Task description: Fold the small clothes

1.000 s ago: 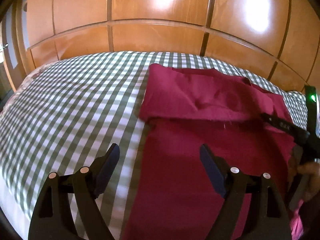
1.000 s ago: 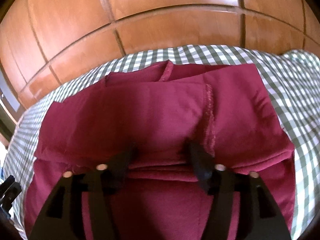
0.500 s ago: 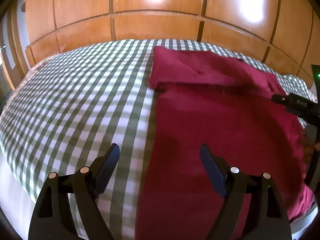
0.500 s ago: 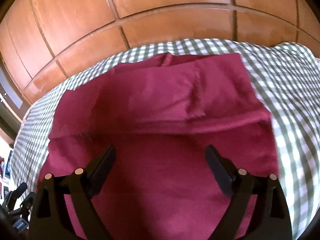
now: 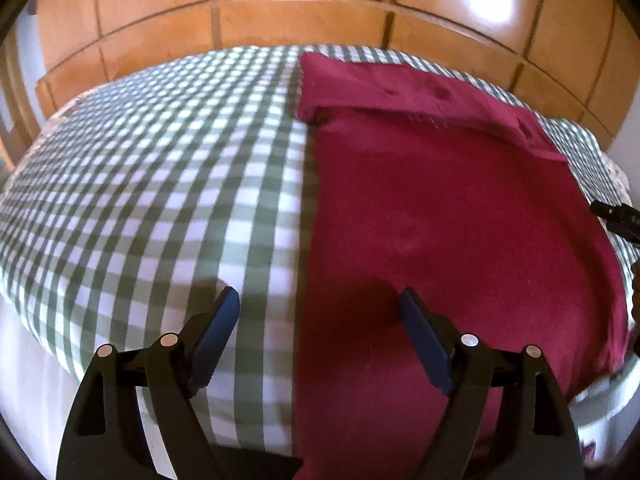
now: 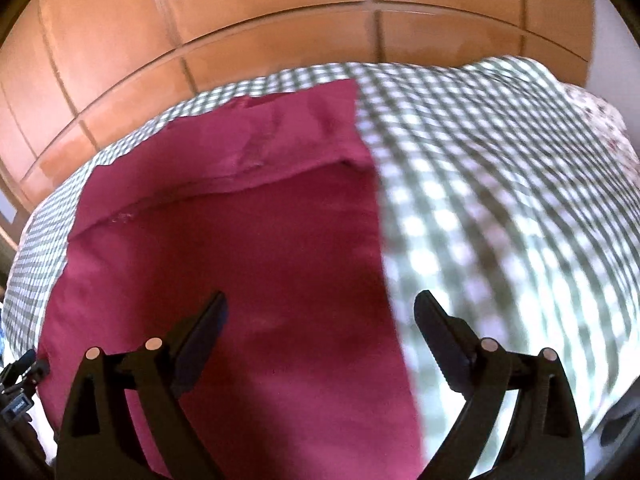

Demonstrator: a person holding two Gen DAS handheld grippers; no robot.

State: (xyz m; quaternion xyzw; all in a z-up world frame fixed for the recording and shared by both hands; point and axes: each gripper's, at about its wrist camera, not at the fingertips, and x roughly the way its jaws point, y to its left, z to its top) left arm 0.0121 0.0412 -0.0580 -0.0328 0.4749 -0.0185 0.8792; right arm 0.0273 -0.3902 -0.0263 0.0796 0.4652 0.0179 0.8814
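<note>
A dark red garment [image 5: 440,208] lies flat on a green-and-white checked bed cover [image 5: 160,184], its far end folded back toward me in a band [image 5: 400,92]. My left gripper [image 5: 320,308] hovers open over the garment's near left edge, nothing between its fingers. In the right wrist view the same red garment [image 6: 240,248] fills the left half, fold band [image 6: 256,144] at the far end. My right gripper [image 6: 320,312] stands wide open above the garment's near right edge, empty. The right gripper's tip [image 5: 616,218] shows at the far right of the left wrist view.
A glossy wooden panelled headboard [image 5: 320,12] rises behind the bed. The checked cover [image 6: 500,200] spreads to the right of the garment, with a floral patch [image 6: 604,120] at its far right corner. The bed's near edge drops to white sheet [image 5: 24,352].
The right gripper let go of the folded band, opened wide and drew back toward the near right edge. The left gripper also drew back toward the near edge, staying open.
</note>
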